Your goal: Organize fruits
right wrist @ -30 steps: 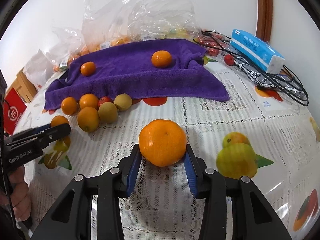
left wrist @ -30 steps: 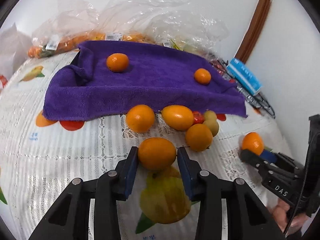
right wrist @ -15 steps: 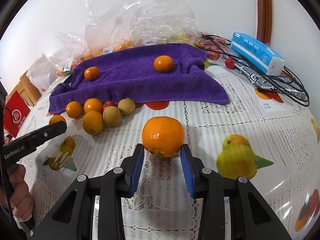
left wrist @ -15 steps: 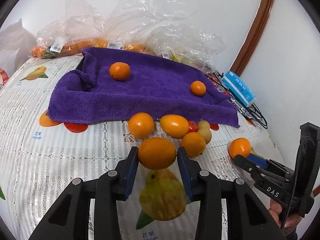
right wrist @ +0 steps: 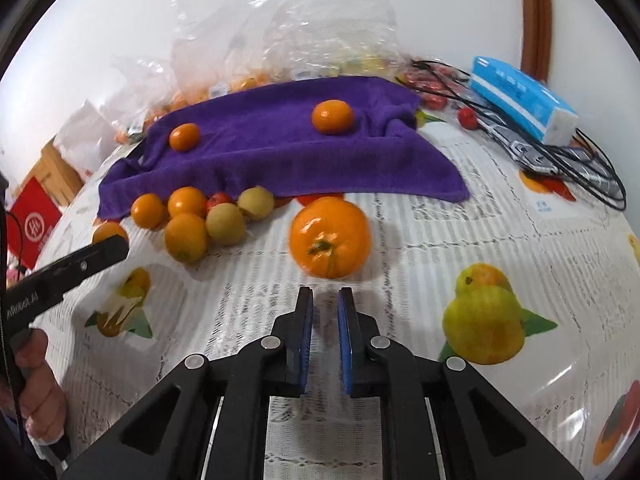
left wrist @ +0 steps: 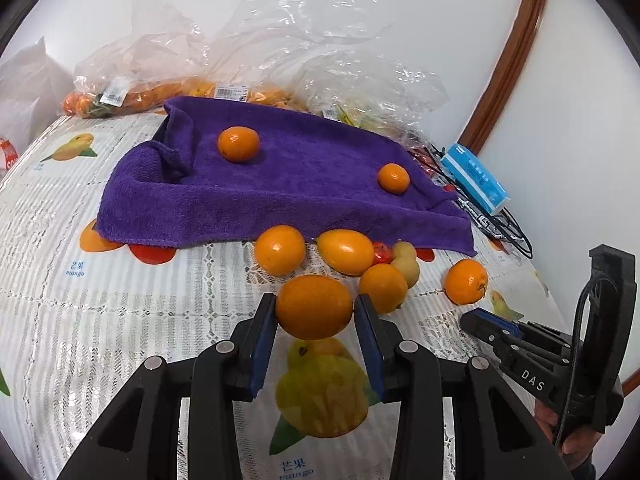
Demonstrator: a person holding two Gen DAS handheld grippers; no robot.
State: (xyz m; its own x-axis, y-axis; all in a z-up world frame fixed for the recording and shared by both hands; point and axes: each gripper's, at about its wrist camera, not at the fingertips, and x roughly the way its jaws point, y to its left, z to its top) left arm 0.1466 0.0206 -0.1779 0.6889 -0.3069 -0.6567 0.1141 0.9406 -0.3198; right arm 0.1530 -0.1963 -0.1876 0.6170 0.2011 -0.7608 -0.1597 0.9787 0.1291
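My left gripper (left wrist: 315, 301) is shut on an oval orange (left wrist: 314, 308), held just above the fruit-print tablecloth (left wrist: 120, 320). My right gripper (right wrist: 325, 294) is shut, with nothing between its pads. A round orange (right wrist: 330, 236) with a green stem lies on the cloth just beyond its fingertips, apart from them. A purple towel (left wrist: 280, 188) lies behind with two small oranges (left wrist: 239, 143) (left wrist: 394, 178) on it. Along the towel's front edge sits a cluster of several oranges (left wrist: 280, 250), pale yellow fruits (left wrist: 408, 270) and a red one (left wrist: 382, 252).
Clear plastic bags (left wrist: 280, 60) with more fruit lie behind the towel by the white wall. A blue tissue pack (right wrist: 524, 100) and black cables (right wrist: 568, 160) sit at the far right. A red box (right wrist: 34, 224) stands beyond the table's left edge.
The right gripper's jaws have closed together and the round orange has slipped out ahead of them onto the cloth. The left gripper has kept its grip on the oval orange.
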